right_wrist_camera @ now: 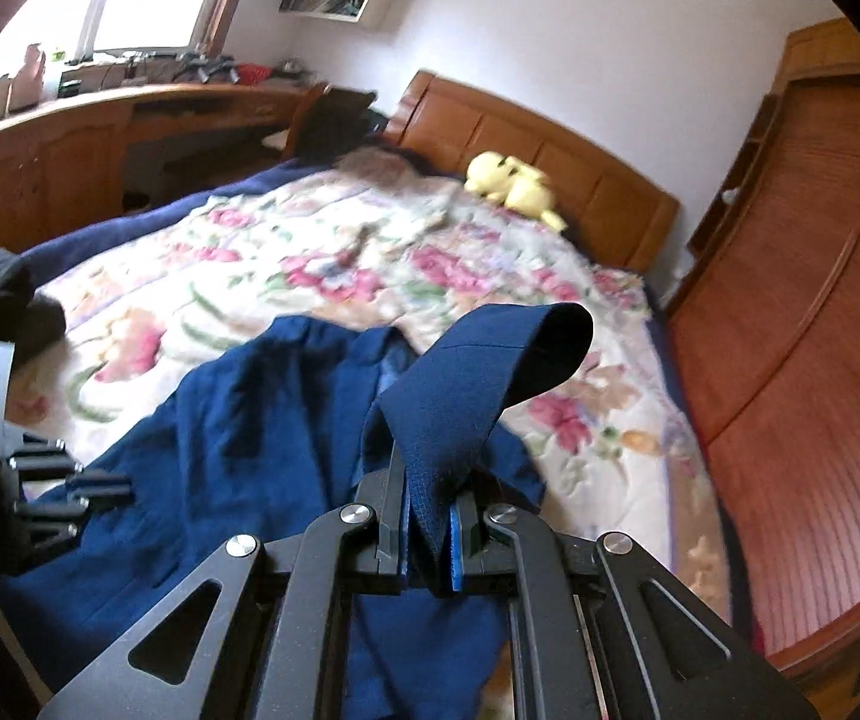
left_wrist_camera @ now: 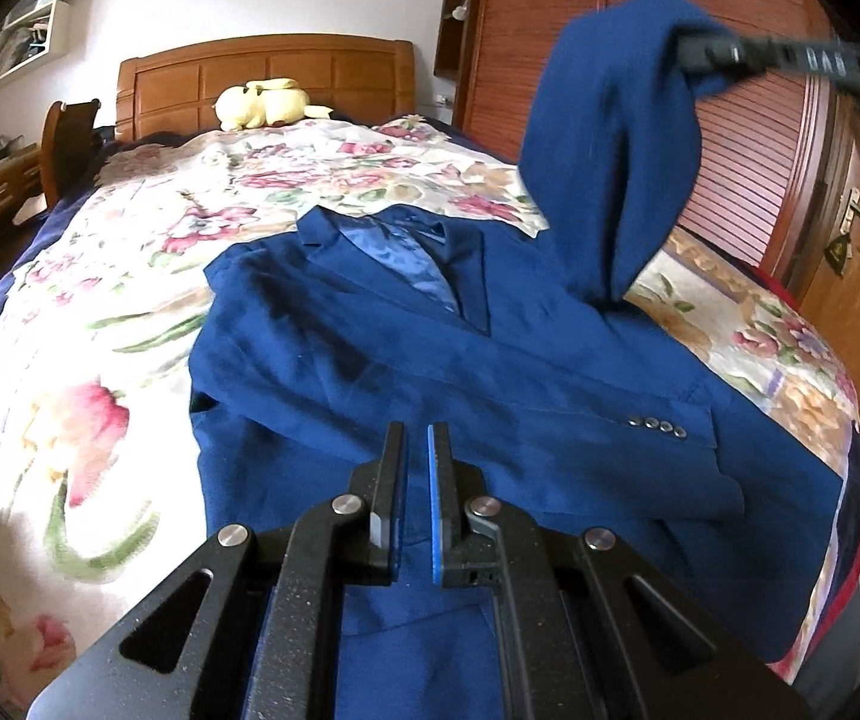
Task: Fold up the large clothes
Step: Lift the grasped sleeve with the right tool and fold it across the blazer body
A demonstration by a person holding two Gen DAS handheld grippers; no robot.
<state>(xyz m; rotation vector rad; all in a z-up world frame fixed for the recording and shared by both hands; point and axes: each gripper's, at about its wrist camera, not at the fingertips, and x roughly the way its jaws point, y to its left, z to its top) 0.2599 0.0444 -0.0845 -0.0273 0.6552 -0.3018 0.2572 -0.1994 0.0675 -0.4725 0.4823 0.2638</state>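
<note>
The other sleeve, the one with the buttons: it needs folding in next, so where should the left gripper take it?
Grip the sleeve at its cuff, by the buttons. It lies flat across the jacket, so the left gripper should probably come from above and pinch the free cuff edge.

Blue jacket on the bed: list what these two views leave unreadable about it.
- Hem of the blue jacket: left wrist view, covered by the left tool and cut off by the bottom edge.
- Its near side: right wrist view, hidden behind the right tool and the raised sleeve.
- Sleeve buttons: left wrist view, too small to read detail.
- Right tool's grip point: left wrist view, motion-blurred.
</note>
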